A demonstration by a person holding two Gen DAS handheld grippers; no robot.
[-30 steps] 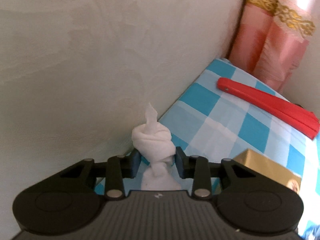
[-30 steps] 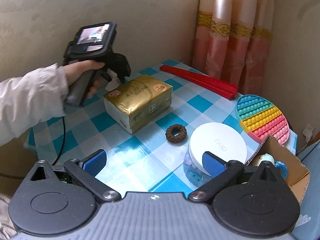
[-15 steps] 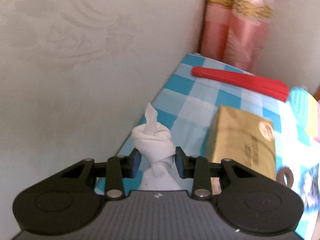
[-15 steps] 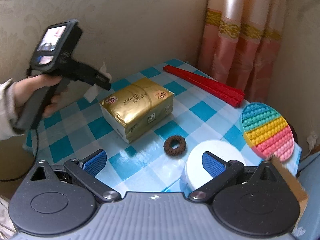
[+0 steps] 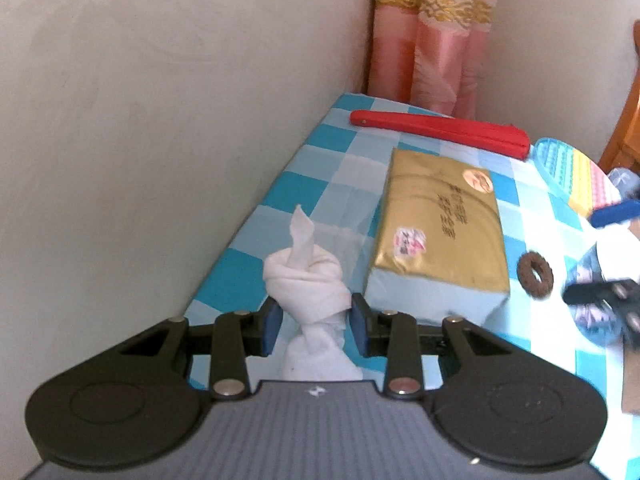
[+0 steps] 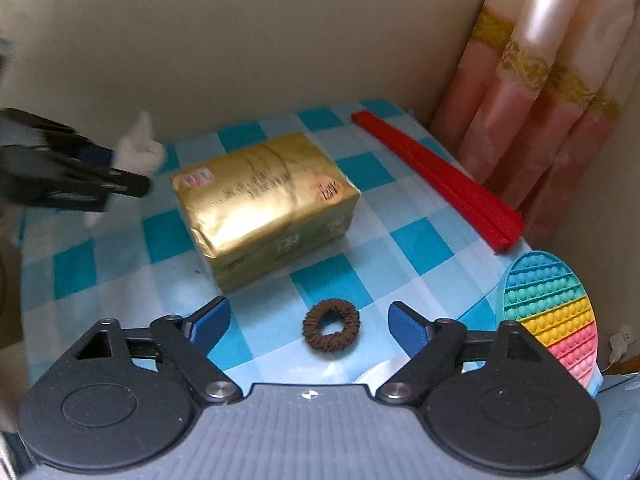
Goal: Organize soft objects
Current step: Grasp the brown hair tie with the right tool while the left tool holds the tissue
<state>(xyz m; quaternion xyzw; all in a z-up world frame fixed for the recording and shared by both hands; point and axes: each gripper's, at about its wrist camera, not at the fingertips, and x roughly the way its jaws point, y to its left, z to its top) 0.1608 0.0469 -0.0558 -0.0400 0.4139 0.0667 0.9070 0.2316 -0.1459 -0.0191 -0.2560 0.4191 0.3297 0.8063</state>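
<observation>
My left gripper (image 5: 314, 322) is shut on a knotted white cloth (image 5: 308, 280), held above the left edge of the checked table (image 5: 320, 184). In the right wrist view the same cloth (image 6: 138, 148) shows at the left, blurred, in the left gripper (image 6: 120, 176). A brown hair tie (image 6: 331, 325) lies flat on the table between the blue pads of my right gripper (image 6: 310, 320); its jaws are closing and stand apart from the tie. In the left wrist view the hair tie (image 5: 535, 275) sits right of the gold tissue pack (image 5: 440, 224), with the right gripper's fingers (image 5: 612, 210) blurred beside it.
The gold tissue pack (image 6: 266, 204) lies mid-table. A folded red fan (image 6: 440, 176) lies by the pink curtain (image 6: 552, 92). A rainbow pop-it mat (image 6: 552, 312) leans at the right edge. A white round lid (image 6: 380, 372) shows under my right gripper. Walls bound the table's far sides.
The left gripper swung right with the cloth, bringing the tissue pack and hair tie into view. The right gripper moved left and down over the hair tie, and its jaws narrowed.
</observation>
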